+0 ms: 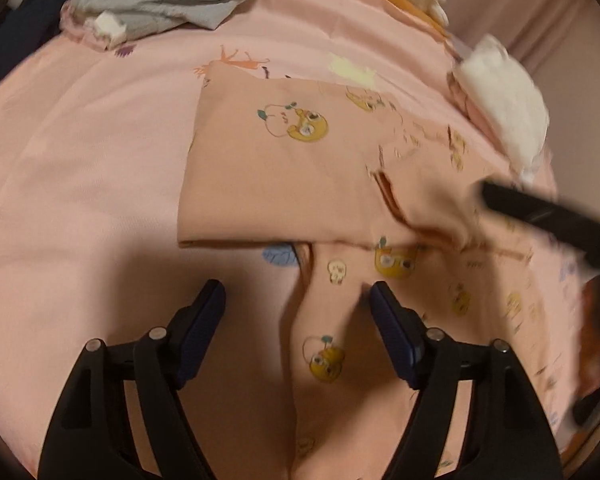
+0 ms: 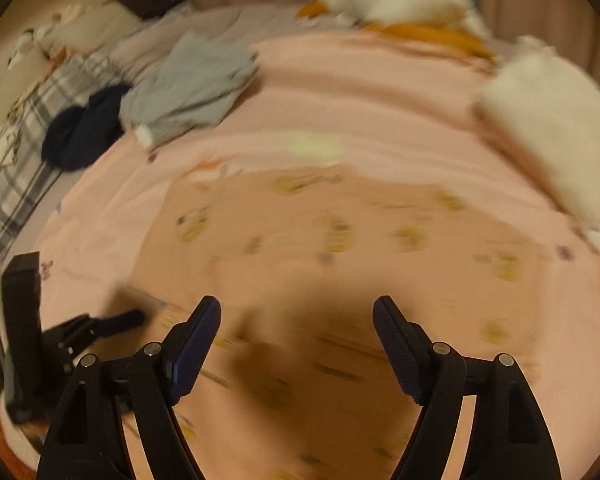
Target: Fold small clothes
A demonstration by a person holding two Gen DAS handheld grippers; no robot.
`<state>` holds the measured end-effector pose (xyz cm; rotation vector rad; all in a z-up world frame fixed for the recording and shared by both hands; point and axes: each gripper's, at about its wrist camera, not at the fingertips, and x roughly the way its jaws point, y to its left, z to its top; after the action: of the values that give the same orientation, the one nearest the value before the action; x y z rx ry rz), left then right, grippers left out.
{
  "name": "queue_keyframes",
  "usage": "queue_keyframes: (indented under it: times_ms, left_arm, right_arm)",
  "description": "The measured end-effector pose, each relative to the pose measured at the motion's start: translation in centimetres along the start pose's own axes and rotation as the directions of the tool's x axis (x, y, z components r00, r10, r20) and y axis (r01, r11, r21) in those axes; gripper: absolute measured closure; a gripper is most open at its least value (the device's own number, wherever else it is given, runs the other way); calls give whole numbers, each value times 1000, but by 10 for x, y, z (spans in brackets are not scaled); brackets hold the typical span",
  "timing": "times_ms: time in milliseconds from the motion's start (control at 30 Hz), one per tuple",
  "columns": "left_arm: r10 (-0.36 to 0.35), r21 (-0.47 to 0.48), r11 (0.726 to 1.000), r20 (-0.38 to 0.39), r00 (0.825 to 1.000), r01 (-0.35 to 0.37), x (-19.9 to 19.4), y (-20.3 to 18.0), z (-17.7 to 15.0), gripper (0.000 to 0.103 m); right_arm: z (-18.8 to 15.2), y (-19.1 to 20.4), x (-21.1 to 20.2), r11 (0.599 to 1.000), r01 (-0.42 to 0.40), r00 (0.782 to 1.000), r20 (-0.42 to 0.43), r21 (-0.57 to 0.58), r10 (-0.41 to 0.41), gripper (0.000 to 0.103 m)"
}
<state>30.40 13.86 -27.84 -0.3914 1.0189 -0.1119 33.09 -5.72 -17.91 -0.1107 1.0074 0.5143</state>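
The right wrist view is smeared: prints on the garment (image 2: 320,240) are unreadable streaks. In the left wrist view, the right gripper (image 1: 540,212) is a dark blur, cut off by the right edge; its jaws cannot be told.

Warm, dim indoor light washes both my fisheye views. The right wrist view is heavily motion-smeared, the left sharper with blur toward its right side. Soft shadows pool on the pink bedspread (image 1: 80,160). Edges bow and darken into vignette.
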Motion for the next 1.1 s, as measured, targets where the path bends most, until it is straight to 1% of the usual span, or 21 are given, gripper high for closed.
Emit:
queue_keyframes:
  times_ms: [33,67,100,167,200,233,267,300,367,467,533,567,633,667,700,733,800,833,867,1000,1100]
  left_arm:
    - [-25,-36,999,3,1000,25,0,5,2,27]
    - [-39,-56,998,3,999,39,0,8,4,27]
    - [-47,-66,997,1,999,47,-2,9,5,27]
    - [-58,-80,995,0,998,58,-2,10,6,26]
    - [-60,-83,995,4,998,61,-3,10,6,26]
    - [-62,-81,995,9,998,62,-2,8,6,25]
    - [-61,-78,995,10,998,61,-2,7,6,25]
    - [-56,-74,996,12,998,56,-2,6,5,24]
    - [-29,-66,997,13,1000,29,-1,2,5,24]
    - [50,-5,999,4,999,-50,5,-12,7,24]
    - [115,58,992,9,993,-115,11,-23,7,24]
    - [136,72,988,14,991,-137,13,-25,7,24]
    - [175,70,982,35,984,-177,17,-29,9,25]
    - [183,53,981,46,982,-185,18,-28,11,25]
    - [191,29,981,59,980,-193,19,-26,13,28]
    - [200,8,980,74,977,-201,19,-23,16,35]
    - [226,-32,974,101,969,-224,20,-17,21,46]
    - [237,-47,971,109,965,-233,20,-14,24,54]
    - [244,-50,969,110,964,-240,19,-12,25,57]
    - [213,-26,977,124,969,-212,14,-7,21,62]
    - [232,21,971,128,964,-237,15,-12,18,61]
  right_arm:
    - [2,6,12,1000,-9,1000,-22,2,9,25]
    - [4,13,31,1000,-16,998,-66,11,17,25]
    - [4,14,43,1000,-11,996,-92,22,13,27]
    - [3,16,63,997,73,990,-125,20,-70,56]
    - [1,12,71,994,107,985,-140,23,-103,57]
    - [1,5,71,995,79,989,-132,57,-71,63]
    - [1,1,68,995,61,992,-116,84,-51,80]
    - [3,-10,62,990,28,995,-95,135,-15,87]
    - [6,-31,52,972,-39,996,-65,230,56,88]
    - [10,-59,24,936,-137,991,41,324,131,88]
    - [10,-80,5,901,-197,980,106,386,169,88]
    - [11,-93,-6,873,-252,967,152,417,206,88]
    - [11,-102,-17,848,-302,951,201,435,236,88]
    - [11,-110,-26,841,-304,949,221,447,226,88]
    - [13,-113,-29,843,-296,950,228,450,212,88]
    - [12,-117,-33,846,-291,951,235,448,202,88]
    - [12,-120,-36,853,-285,951,240,438,194,88]
    - [12,-122,-38,854,-281,952,239,438,190,88]
    - [10,-124,-38,854,-277,953,239,440,187,88]
    - [9,-138,-45,846,-288,945,275,449,175,88]
    - [6,-152,-52,844,-291,940,299,451,164,88]
